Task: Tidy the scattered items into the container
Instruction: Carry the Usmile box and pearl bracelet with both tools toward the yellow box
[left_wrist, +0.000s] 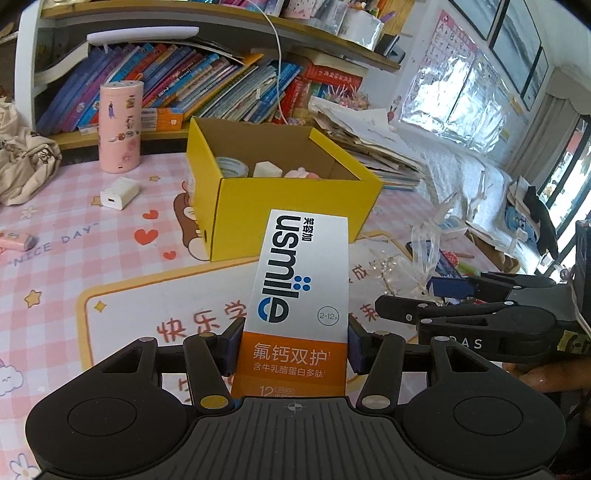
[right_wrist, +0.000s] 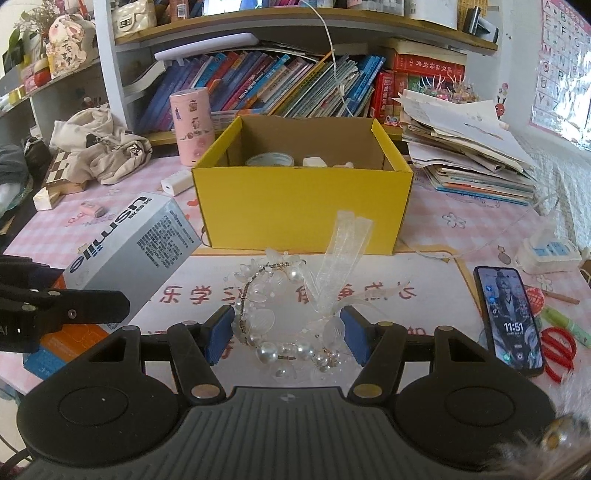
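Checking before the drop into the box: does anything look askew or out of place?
Nothing damaged or spilled. The yellow box stands upright and open. The left gripper holds the usmile carton slightly tilted; the right gripper holds the pearl headpiece, its ribbon sticking up.

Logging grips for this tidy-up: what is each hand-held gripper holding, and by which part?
Left hand-held gripper: toothpaste box, clamped at its orange end. Right hand-held gripper: pearl headband, by its beaded arc.

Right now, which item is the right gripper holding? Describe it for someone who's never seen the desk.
Find the yellow box mid-desk. In front of it, the right gripper holds a pearl headpiece. Only it has white pearls, clear petals and a sheer ribbon.
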